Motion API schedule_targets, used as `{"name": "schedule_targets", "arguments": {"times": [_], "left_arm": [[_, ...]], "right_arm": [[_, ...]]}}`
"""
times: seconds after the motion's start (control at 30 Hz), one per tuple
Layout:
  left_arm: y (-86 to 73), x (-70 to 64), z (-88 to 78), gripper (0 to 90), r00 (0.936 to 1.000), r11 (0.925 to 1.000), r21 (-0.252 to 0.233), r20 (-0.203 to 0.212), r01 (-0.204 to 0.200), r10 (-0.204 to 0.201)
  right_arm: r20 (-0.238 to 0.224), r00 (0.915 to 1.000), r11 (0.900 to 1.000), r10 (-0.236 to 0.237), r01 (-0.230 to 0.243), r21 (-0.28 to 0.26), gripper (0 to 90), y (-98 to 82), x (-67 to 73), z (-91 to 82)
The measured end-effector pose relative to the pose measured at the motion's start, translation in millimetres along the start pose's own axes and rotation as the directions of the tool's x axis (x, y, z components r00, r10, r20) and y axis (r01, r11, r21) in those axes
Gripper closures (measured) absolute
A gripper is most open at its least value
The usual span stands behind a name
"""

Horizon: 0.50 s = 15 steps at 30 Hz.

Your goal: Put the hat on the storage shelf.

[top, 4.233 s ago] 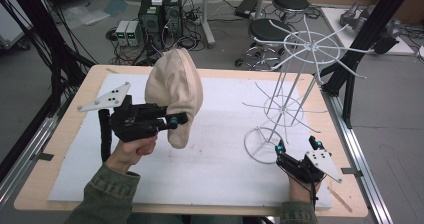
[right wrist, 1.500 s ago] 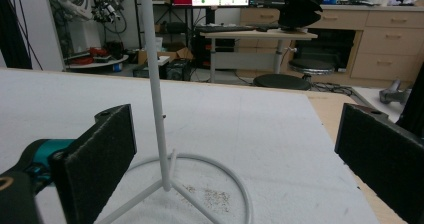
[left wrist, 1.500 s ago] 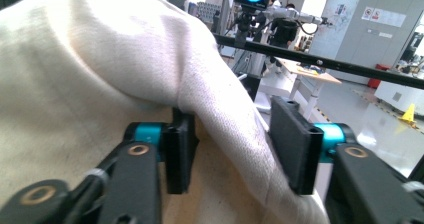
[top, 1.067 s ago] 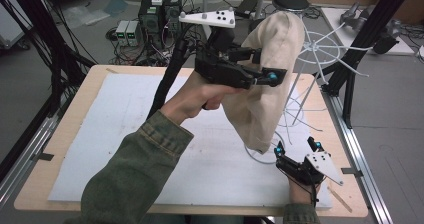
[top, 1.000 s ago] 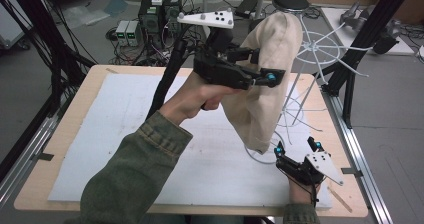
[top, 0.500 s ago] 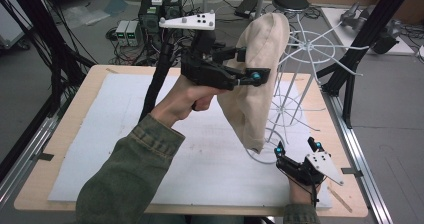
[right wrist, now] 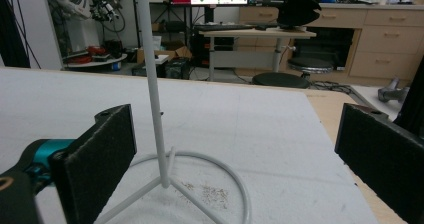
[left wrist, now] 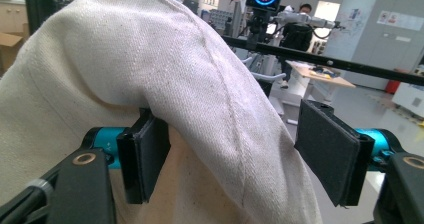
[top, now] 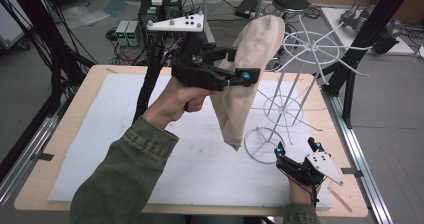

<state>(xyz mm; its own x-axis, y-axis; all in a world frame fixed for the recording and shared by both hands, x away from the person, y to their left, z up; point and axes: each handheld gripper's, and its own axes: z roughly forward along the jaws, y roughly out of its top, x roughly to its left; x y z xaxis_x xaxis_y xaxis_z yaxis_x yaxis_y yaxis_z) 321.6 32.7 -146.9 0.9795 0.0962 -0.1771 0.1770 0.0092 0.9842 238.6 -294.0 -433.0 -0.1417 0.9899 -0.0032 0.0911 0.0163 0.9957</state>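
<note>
The person is holding the left gripper (top: 239, 66) raised high above the table (top: 90, 91), its jaws spread around a beige cloth hat (top: 252, 79); in the left gripper view only one pad (left wrist: 145, 159) is touching the fabric, so whether it is truly pinching cannot be told. The hat is hanging in the air just beside the white wire rack (top: 300, 69), not yet on it. The right gripper (top: 296, 153) is resting near the rack's ring base (right wrist: 200, 184), jaws wide apart and empty. Hanging the hat seems to be what is left.

no legible text, labels or numbers
</note>
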Motion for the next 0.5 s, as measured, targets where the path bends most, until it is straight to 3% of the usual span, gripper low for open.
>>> {"name": "schedule_targets", "arguments": {"times": [0.5], "left_arm": [[-9.1, 3.2, -10.2, 30.1, 0.9999, 0.9999, -0.013, -0.009, 0.011, -0.011]], "right_arm": [[-0.002, 1.0000, 1.000, -0.001, 0.001, -0.002, 2.0, -0.3, -0.4, 0.4]]}}
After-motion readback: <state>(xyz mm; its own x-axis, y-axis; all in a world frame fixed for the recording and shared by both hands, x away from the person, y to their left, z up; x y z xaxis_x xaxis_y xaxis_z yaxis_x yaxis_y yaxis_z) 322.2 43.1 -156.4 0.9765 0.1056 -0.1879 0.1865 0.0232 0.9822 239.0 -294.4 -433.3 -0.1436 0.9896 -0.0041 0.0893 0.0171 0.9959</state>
